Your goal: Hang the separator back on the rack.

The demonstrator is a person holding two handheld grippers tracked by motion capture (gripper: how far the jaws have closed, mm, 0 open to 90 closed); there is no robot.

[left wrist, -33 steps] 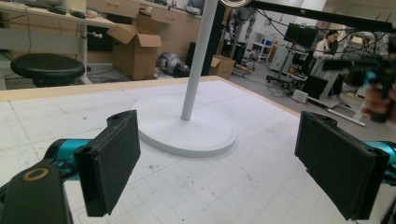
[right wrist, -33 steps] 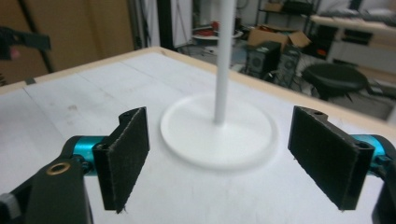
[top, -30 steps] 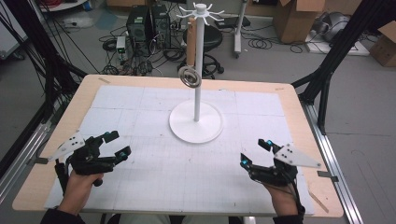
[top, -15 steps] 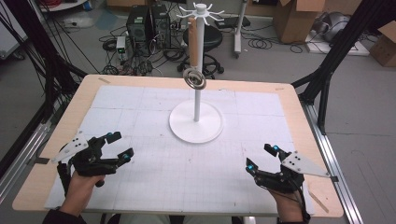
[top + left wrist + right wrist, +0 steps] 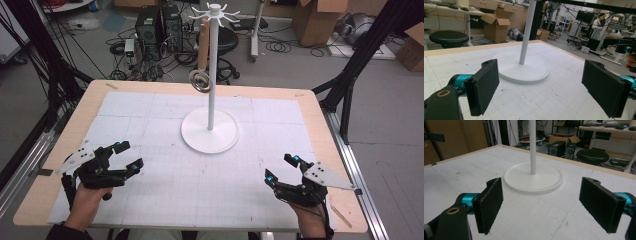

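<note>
A white stand has a round base (image 5: 210, 137) at the table's middle and a tall pole (image 5: 211, 75) topped with hooks. From one hook hangs a utensil (image 5: 201, 75) with a wooden handle and a coiled metal ring at its lower end. My left gripper (image 5: 128, 155) rests low at the near left, open, with nothing between its pads. The right gripper (image 5: 281, 168) sits at the near right, also open and bare. Both point at the stand: its base (image 5: 524, 68) lies beyond the left gripper (image 5: 546, 87), and the base (image 5: 534, 178) lies beyond the right gripper (image 5: 544, 202).
The table carries a white gridded mat (image 5: 200, 190) with a wooden border (image 5: 85, 107). Black frame posts (image 5: 350, 70), cables, boxes and a stool (image 5: 592, 156) stand on the floor behind. The other hand with its gripper (image 5: 626, 48) shows at the far right.
The right gripper has shifted a little toward the near right edge. The hanging utensil swings slightly on its hook. The left gripper has barely moved.
</note>
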